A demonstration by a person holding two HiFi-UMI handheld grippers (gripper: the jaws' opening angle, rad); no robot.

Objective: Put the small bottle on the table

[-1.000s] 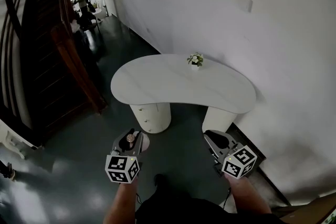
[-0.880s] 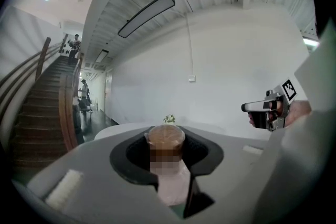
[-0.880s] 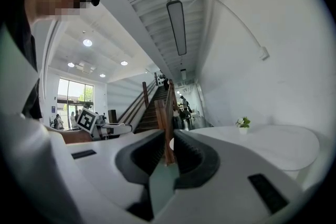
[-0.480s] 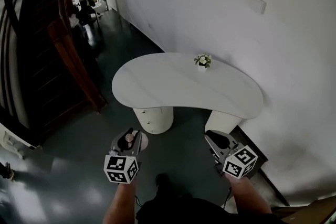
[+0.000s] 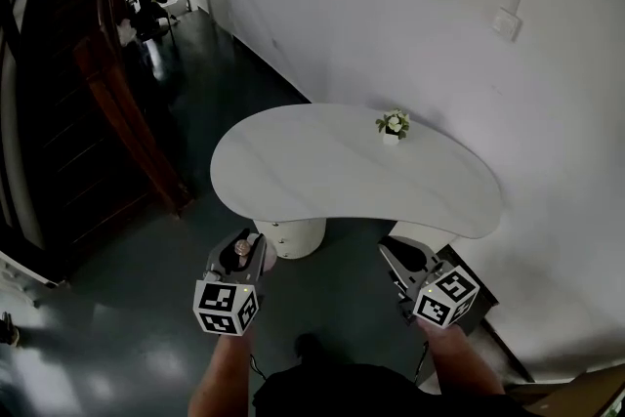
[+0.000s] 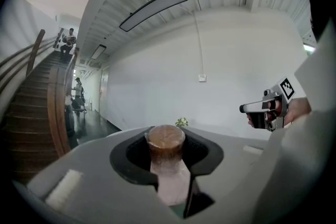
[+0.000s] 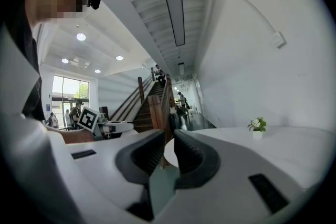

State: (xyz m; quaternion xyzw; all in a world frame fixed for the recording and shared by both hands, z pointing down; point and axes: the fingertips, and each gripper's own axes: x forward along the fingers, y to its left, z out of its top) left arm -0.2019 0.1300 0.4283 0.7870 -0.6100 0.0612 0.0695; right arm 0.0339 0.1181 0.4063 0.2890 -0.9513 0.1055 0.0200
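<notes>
Two jaws of the left gripper [image 5: 243, 249] are clamped on the small bottle [image 6: 167, 165], its brown cap lying toward the jaw tips; the pair is seen low in the head view at about seven o'clock. The right gripper [image 5: 405, 255], at five o'clock, is carried with its jaws drawn together, or very nearly so, since a thin slit may be left, and nothing is held in it. The bottle is thus off the table [image 5: 322, 173], above the dark floor [image 5: 337, 283] and short of the near edge. The white, kidney-shaped top lies ahead at twelve o'clock, bare but for a small potted plant [image 5: 393, 125] at one o'clock, toward the wall.

The carrying step is judged to be in hand. Next, the bottle would need to be brought forward over the bare tabletop, its base turned down and seated, and only then let go.
</notes>
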